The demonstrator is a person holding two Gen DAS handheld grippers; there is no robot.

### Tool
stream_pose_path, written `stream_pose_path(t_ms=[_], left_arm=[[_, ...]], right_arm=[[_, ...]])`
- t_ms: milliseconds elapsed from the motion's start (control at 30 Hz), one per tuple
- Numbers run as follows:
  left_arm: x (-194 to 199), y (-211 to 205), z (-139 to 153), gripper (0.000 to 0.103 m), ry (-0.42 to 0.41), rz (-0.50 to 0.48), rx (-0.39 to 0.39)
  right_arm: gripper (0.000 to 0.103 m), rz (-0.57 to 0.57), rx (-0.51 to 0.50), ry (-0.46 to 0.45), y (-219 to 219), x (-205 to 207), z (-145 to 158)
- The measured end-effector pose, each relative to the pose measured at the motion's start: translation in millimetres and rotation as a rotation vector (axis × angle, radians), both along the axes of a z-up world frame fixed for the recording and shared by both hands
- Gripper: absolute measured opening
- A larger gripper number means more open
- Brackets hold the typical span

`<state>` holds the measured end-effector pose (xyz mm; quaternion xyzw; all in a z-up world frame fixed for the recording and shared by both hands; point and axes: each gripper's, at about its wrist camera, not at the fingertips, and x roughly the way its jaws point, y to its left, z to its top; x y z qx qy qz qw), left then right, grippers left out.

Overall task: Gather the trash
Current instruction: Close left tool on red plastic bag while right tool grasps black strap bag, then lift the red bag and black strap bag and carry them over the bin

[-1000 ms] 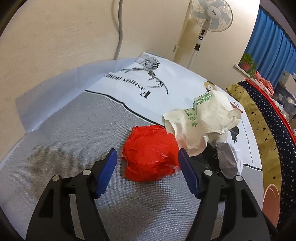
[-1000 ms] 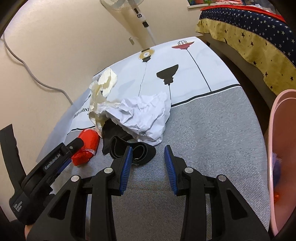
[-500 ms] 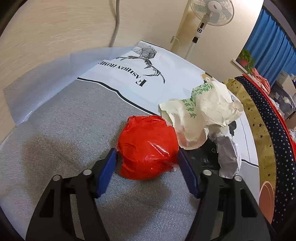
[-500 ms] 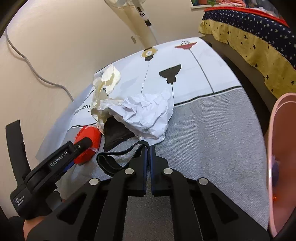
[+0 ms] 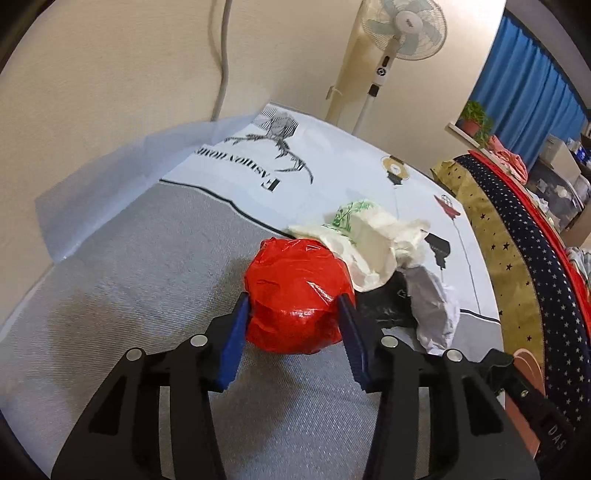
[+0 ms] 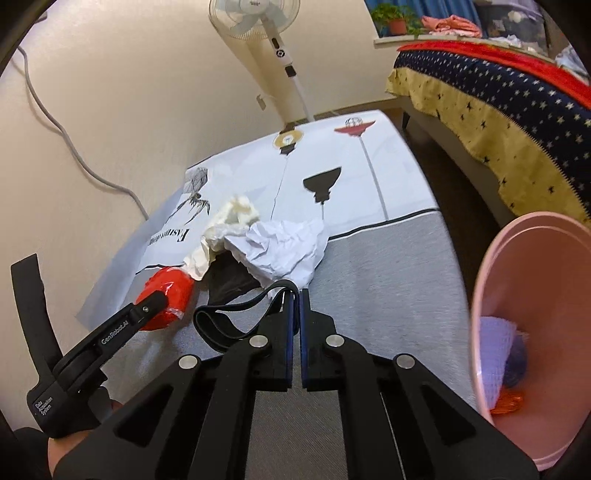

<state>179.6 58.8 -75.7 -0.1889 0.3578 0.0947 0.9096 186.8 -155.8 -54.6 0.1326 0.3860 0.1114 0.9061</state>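
Two textures are sharing the table covering (image 5: 122, 295): a coarse grey weave on the near half and a smooth white sheet printed with black lettering, a line-drawn spider and hanging lamps on the far half. A pedestal fan (image 6: 255, 18) is standing against the cream wall, a grey cable (image 5: 223, 59) is running down it, and a bed under a starred navy-and-yellow spread (image 6: 491, 96) is lying to the right beneath blue curtains (image 5: 528, 85).

The left gripper (image 5: 295, 314) has just been closing, and its blue pads are pressing on both sides of a round, glossy red plastic wad (image 5: 295, 291) that is wrinkling under them. The right gripper (image 6: 295, 299) is clamping its pads flat on a limp black strap (image 6: 229, 317) looping off to the left. Behind these, a crumpled cream bag with green print (image 5: 365, 240), a creased white paper ball (image 6: 284, 247) and a dark scrap (image 6: 229, 277) are lying heaped together. A pink bin (image 6: 535, 314) is standing at the right, holding lilac and orange scraps.
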Motion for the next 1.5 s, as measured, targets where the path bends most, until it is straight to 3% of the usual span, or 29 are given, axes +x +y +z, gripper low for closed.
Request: stream_pose_path(t_ms=[733, 1500], left_arm=[[-69.2, -31.8, 52.5, 0.047, -0.122, -0.096, 0.085], [-108.5, -73.4, 86.5, 0.047, -0.201, -0.212, 0.140]], right_arm=[[0.003, -0.088, -0.093, -0.151, -42.1, -83.3, 69.9], [0.003, -0.157, -0.107, -0.228, -78.8, -129.3, 106.6]])
